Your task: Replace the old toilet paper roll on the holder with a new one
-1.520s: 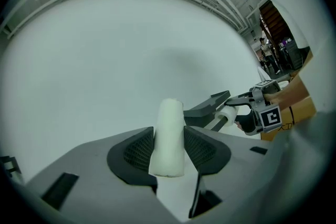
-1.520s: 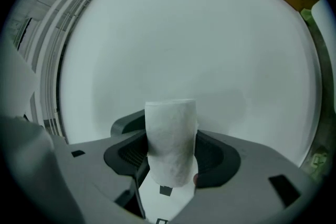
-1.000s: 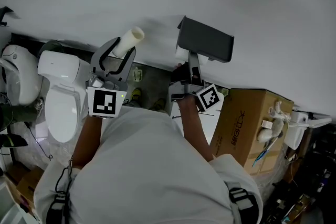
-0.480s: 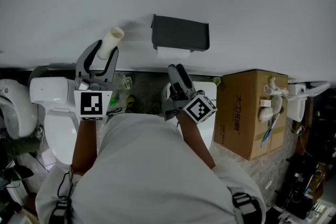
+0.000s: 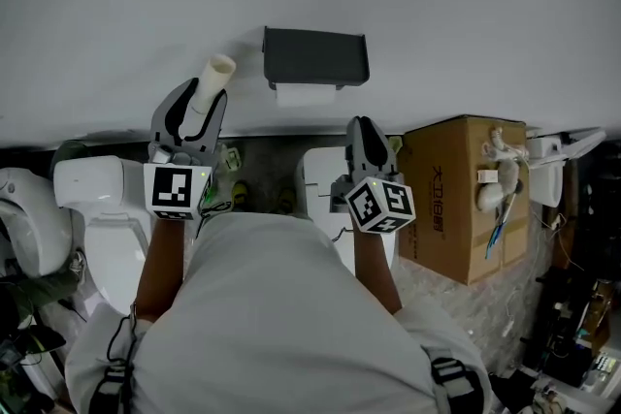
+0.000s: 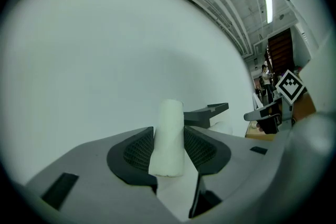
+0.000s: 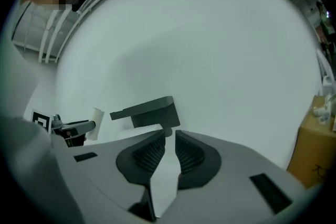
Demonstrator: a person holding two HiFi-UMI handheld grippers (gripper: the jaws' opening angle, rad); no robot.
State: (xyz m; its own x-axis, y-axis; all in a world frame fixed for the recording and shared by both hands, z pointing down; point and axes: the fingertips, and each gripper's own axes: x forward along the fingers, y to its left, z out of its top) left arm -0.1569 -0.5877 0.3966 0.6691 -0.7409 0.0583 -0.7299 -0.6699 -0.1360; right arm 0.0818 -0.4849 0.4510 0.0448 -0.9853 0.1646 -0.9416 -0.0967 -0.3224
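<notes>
Head view looked down on a person facing a white wall (image 5: 466, 5), where the dark holder (image 5: 315, 55) in the upper middle of the frame carried a white roll (image 5: 304, 94) just under it. The left tool (image 5: 201, 98), left of the holder, was clamped on a bare pale tube (image 5: 217, 71); the right tool (image 5: 364, 131), below the holder, had just been closing, jaws nearly together on nothing. The swap looked mostly done, with a fresh roll apparently mounted and the old tube not yet put away.
</notes>
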